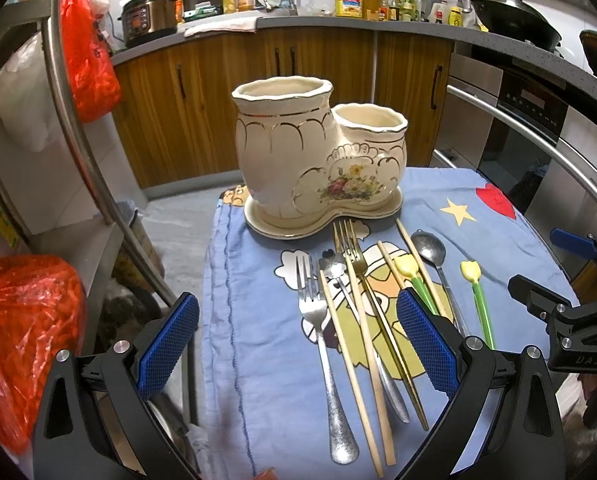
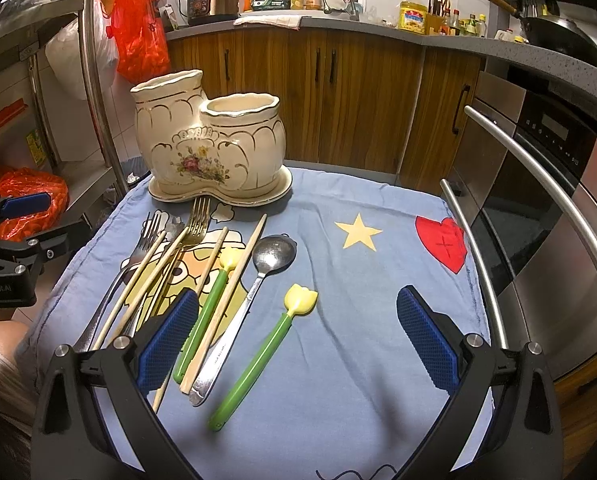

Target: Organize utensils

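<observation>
left hand-held gripper [image 1: 297, 346]: jaws wide apart, empty | right hand-held gripper [image 2: 297, 340]: jaws wide apart, empty

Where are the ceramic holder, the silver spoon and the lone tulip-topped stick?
ceramic holder [image 1: 282, 152], left wrist view, front wall of the taller pot.
silver spoon [image 2: 275, 254], right wrist view, its bowl.
lone tulip-topped stick [image 2: 258, 356], right wrist view, mid green handle.

The right hand-held gripper [image 2: 298, 340] is held with jaws wide apart above the blue cloth [image 2: 378, 280]. A green-handled tulip utensil [image 2: 258, 356] is seen between them; a cream ceramic holder [image 2: 210, 148] is set behind.
</observation>
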